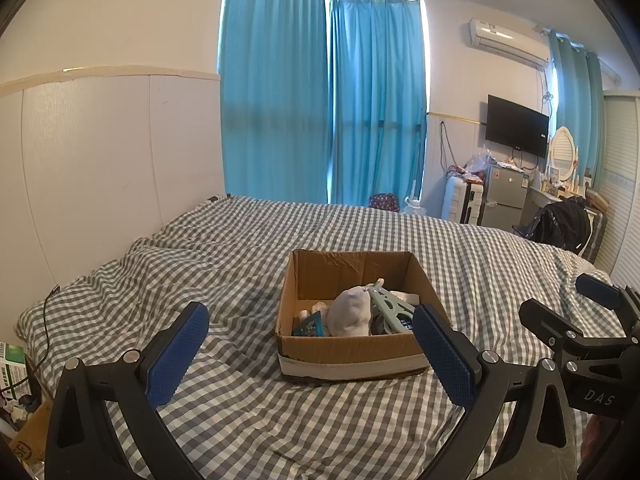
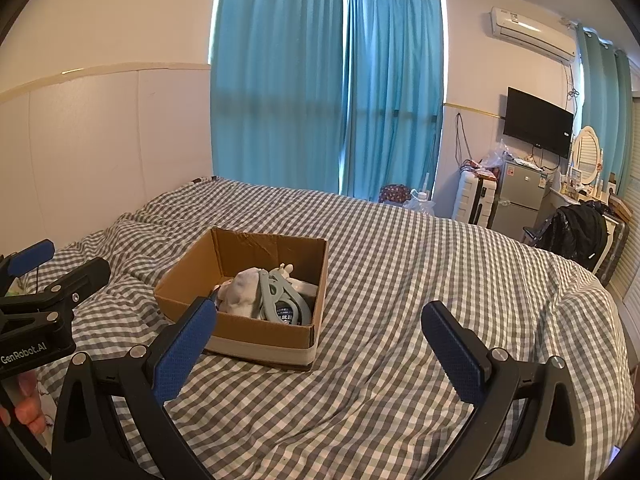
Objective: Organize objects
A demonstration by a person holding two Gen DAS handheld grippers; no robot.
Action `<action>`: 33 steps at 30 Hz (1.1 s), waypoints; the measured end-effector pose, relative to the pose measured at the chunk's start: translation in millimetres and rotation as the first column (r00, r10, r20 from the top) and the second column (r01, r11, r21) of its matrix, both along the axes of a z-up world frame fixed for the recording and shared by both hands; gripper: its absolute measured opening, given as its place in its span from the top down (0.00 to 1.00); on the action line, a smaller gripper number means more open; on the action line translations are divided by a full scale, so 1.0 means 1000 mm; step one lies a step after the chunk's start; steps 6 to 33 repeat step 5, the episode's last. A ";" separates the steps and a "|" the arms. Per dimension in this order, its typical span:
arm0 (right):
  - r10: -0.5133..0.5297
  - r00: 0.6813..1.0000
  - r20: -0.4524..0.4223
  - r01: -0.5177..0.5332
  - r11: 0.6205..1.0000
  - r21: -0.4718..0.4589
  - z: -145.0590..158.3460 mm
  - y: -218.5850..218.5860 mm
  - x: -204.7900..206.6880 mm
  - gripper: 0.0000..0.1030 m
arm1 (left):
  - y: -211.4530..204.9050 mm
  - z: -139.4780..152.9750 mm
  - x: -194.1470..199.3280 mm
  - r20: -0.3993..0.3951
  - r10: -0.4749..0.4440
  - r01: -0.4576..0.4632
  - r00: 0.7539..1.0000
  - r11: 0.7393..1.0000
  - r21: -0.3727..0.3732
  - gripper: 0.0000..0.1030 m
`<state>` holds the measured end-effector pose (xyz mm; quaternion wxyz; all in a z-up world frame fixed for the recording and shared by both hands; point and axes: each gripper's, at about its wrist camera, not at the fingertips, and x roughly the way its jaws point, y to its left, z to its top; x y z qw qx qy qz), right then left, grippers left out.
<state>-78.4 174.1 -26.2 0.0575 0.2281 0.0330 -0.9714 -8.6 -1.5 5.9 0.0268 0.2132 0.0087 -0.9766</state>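
Sitting open-topped on the grey-and-white checked bedspread (image 1: 360,236): a cardboard box (image 1: 352,350), pale tape banding its base. Lying heaped inside, toward the near wall: a white bundled sock (image 1: 352,314), a pale green plastic hanger (image 1: 390,306), a teal packet (image 1: 310,326), and possibly a small white bottle, too hidden to be sure.

Hovering just short of the box, left gripper (image 1: 310,354) gaping wide and holding nothing, blue pads (image 1: 180,354) spread either side of the carton in the left wrist view. Floating to the right of the box, right gripper (image 2: 320,350) likewise spread wide and empty, its left pad overlapping the box's near corner in its own view. Showing at the left edge of the right wrist view: a person's hand (image 2: 28,404) gripping the other tool's handle.

Hanging behind the bed: turquoise curtains (image 1: 320,100). Standing further off, well apart from the box: a wall-mounted television (image 1: 516,126), an air conditioner (image 1: 508,42), a small grey fridge (image 1: 506,196) and a white suitcase (image 1: 460,200).
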 end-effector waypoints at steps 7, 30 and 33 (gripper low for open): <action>0.001 1.000 0.001 -0.001 1.000 0.000 -0.001 -0.001 0.000 0.00 | 0.000 -0.001 0.001 -0.003 -0.006 0.006 1.000 1.000 -0.006 0.00; 0.001 1.000 0.001 -0.001 1.000 0.000 -0.001 -0.001 0.000 0.00 | 0.000 -0.001 0.001 -0.003 -0.006 0.006 1.000 1.000 -0.006 0.00; 0.001 1.000 0.001 -0.001 1.000 0.000 -0.001 -0.001 0.000 0.00 | 0.000 -0.001 0.001 -0.003 -0.006 0.006 1.000 1.000 -0.006 0.00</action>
